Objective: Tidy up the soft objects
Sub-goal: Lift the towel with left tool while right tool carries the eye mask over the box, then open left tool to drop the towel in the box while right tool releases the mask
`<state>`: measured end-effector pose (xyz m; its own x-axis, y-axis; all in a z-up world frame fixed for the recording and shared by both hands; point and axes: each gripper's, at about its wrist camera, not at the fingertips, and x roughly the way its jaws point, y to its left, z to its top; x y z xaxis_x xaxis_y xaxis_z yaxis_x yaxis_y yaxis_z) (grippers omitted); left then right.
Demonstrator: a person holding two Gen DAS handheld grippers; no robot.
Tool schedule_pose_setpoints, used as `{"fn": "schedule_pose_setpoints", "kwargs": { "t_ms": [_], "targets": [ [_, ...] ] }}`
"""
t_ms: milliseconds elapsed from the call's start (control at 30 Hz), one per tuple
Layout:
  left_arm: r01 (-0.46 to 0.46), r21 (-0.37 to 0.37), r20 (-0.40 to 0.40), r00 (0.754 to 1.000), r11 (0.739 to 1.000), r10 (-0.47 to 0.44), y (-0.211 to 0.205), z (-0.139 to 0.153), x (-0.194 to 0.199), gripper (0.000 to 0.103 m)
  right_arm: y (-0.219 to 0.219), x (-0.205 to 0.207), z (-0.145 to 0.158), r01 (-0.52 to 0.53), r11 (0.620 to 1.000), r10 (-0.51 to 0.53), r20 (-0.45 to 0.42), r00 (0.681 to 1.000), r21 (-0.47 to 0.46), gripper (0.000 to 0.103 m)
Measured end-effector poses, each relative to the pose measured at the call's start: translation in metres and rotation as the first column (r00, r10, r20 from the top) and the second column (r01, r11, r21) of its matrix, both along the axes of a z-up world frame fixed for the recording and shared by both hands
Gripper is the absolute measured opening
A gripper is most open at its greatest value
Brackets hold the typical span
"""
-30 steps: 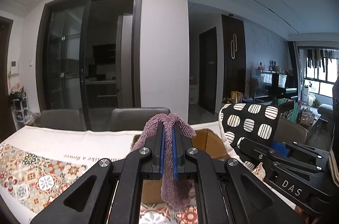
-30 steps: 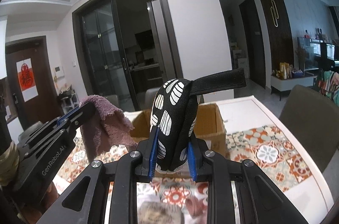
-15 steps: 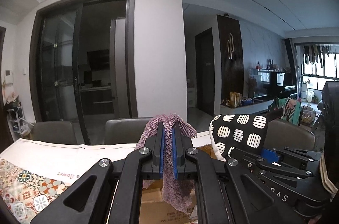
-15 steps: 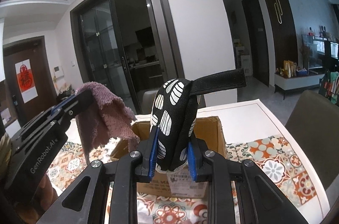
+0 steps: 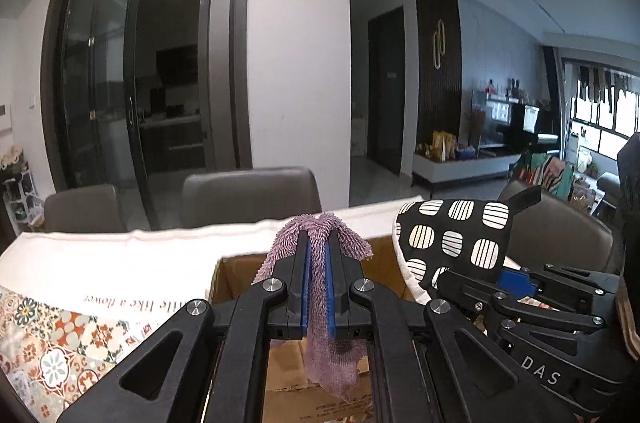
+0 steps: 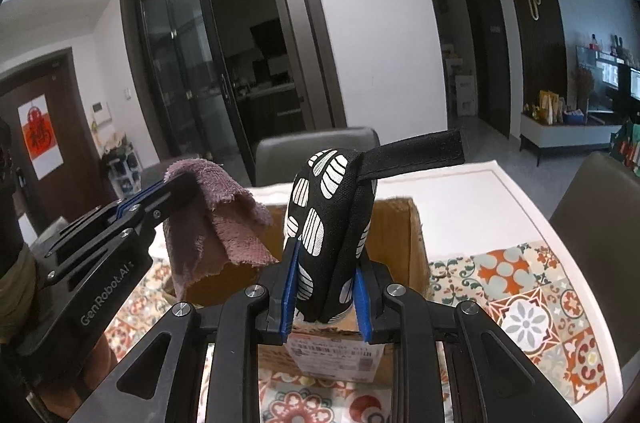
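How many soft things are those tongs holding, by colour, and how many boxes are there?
Purple cloth: 1
Black-and-white spotted mitt: 1
Brown cardboard box: 1
Total: 3

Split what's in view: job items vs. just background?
Job:
- purple cloth, clamped in left gripper
- black-and-white oven mitt, clamped in right gripper
- open cardboard box on the table, in front of both

Background:
- patterned tablecloth
- grey chairs
- glass sliding doors
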<state>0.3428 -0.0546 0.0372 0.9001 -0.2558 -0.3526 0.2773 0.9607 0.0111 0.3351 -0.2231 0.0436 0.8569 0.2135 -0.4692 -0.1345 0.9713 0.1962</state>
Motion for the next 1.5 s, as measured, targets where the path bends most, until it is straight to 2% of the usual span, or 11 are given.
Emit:
{"fn": "schedule_pose_setpoints", "kwargs": {
  "t_ms": [267, 367, 433, 500, 600, 900, 1267, 1367, 1500],
  "targets": [
    [0.008, 0.033, -0.090, 0.996, 0.999, -0.005, -0.008, -0.019, 0.018, 0.010, 0.003, 0.015, -0.017, -0.029, 0.999, 0.027, -0.063, 0.998, -0.032, 0.026],
    [-0.001, 0.031, -0.097, 0.995, 1.000, 0.004, -0.008, -0.022, 0.020, 0.022, 0.005, 0.017, -0.018, -0.033, 0.999, 0.031, -0.062, 0.998, -0.042, 0.027],
    [-0.010, 0.024, -0.095, 0.995, 1.000, 0.012, -0.005, -0.022, 0.019, 0.038, 0.007, 0.019, -0.018, -0.038, 0.998, 0.034, -0.065, 0.997, -0.055, 0.028],
    [-0.021, 0.023, -0.091, 0.996, 1.000, 0.023, -0.004, -0.022, 0.018, 0.042, 0.010, 0.020, -0.019, -0.032, 0.997, 0.028, -0.066, 0.997, -0.069, 0.039],
    [-0.032, 0.029, -0.090, 0.995, 0.999, 0.035, -0.002, -0.021, 0.017, 0.047, 0.008, 0.021, -0.020, -0.011, 0.998, 0.006, -0.071, 0.997, -0.068, 0.044],
    [-0.046, 0.045, -0.071, 0.996, 0.998, 0.050, 0.001, -0.018, -0.005, 0.048, 0.001, 0.008, -0.018, 0.026, 0.998, -0.030, -0.068, 0.997, -0.063, 0.044],
    [-0.053, 0.043, -0.006, 0.999, 0.998, 0.053, 0.005, 0.004, -0.053, 0.052, -0.002, -0.032, 0.008, 0.052, 0.997, -0.052, -0.009, 0.999, -0.063, 0.045],
    [-0.061, 0.039, 0.005, 0.998, 0.997, 0.061, 0.008, 0.008, -0.068, 0.053, 0.000, -0.048, 0.014, 0.066, 0.995, -0.064, 0.021, 0.998, -0.071, 0.056],
    [-0.062, 0.033, 0.009, 0.998, 0.998, 0.062, 0.008, 0.012, -0.085, 0.054, 0.003, -0.071, 0.022, 0.075, 0.993, -0.071, 0.050, 0.996, -0.086, 0.057]
  ]
}}
